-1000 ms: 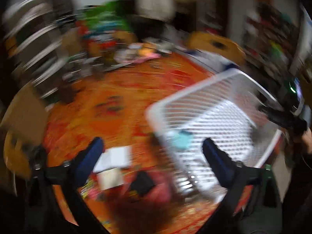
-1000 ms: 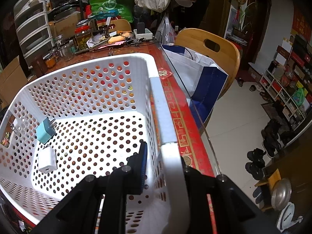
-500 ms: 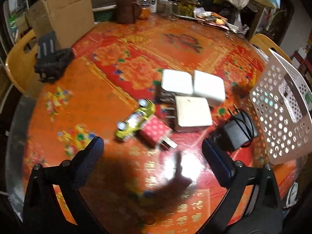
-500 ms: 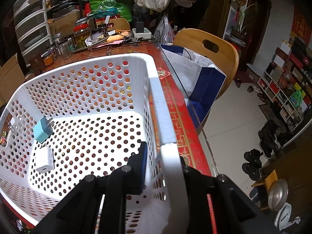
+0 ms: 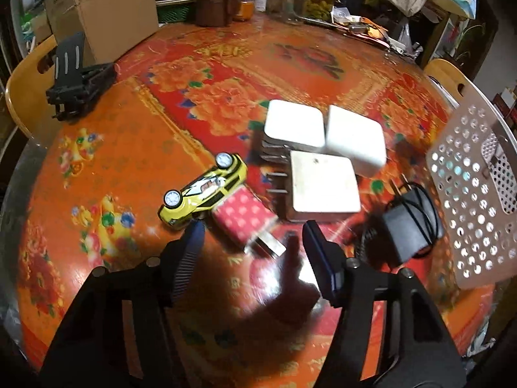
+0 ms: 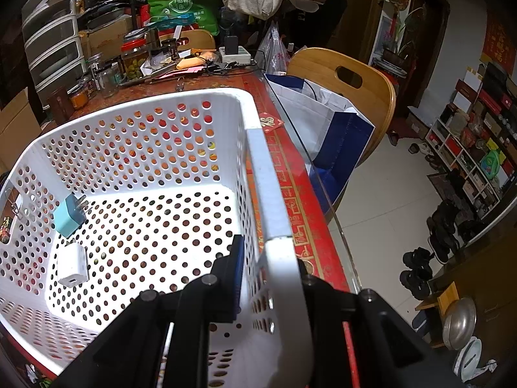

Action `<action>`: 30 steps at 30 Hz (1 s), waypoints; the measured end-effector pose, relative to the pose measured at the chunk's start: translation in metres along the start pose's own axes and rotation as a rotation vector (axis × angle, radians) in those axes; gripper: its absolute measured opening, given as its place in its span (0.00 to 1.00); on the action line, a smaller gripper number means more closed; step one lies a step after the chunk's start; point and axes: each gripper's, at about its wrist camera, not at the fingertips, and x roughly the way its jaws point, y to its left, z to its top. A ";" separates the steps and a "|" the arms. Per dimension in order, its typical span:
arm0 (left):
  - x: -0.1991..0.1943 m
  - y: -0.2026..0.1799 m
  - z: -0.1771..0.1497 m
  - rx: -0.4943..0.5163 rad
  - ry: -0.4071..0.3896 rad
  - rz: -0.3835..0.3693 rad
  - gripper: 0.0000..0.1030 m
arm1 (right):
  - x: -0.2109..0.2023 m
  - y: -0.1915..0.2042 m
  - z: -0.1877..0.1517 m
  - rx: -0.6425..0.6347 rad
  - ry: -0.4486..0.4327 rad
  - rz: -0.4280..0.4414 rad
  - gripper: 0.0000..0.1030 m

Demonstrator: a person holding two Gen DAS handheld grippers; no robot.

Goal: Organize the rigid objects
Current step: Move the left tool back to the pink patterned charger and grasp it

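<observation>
In the left wrist view my left gripper [image 5: 253, 231] is open, its fingers either side of a red dotted plug charger [image 5: 243, 217] lying on the table. A yellow toy car [image 5: 203, 190] lies on its side just left of it. Three white chargers [image 5: 324, 187] sit behind, and a black adapter with cord [image 5: 408, 226] lies to the right. My right gripper [image 6: 269, 278] is shut on the rim of the white perforated basket [image 6: 258, 168], which holds a teal charger [image 6: 69, 216] and a white charger [image 6: 72, 265].
The basket's wall [image 5: 475, 194] stands at the right in the left wrist view. A black holder [image 5: 80, 84], a cardboard box [image 5: 106, 13] and jars [image 5: 316, 3] line the far table edge. A wooden chair [image 6: 349, 87] with a bag stands beside the table.
My left gripper swung from over the basket to the table items, came down close to the red charger, and its fingers narrowed around it. The right gripper kept holding the basket rim.
</observation>
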 end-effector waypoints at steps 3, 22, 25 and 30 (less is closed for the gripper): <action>0.002 -0.002 0.002 0.010 -0.017 0.016 0.53 | 0.000 0.000 0.000 -0.001 0.000 0.000 0.16; -0.035 0.001 -0.016 0.072 -0.167 0.025 0.36 | 0.000 0.000 0.000 -0.001 -0.002 0.003 0.17; -0.043 0.001 -0.017 0.072 -0.186 0.022 0.36 | 0.000 0.000 -0.001 -0.001 -0.003 0.007 0.16; -0.072 -0.014 -0.011 0.107 -0.249 0.019 0.36 | 0.000 0.000 -0.001 -0.002 -0.005 0.009 0.17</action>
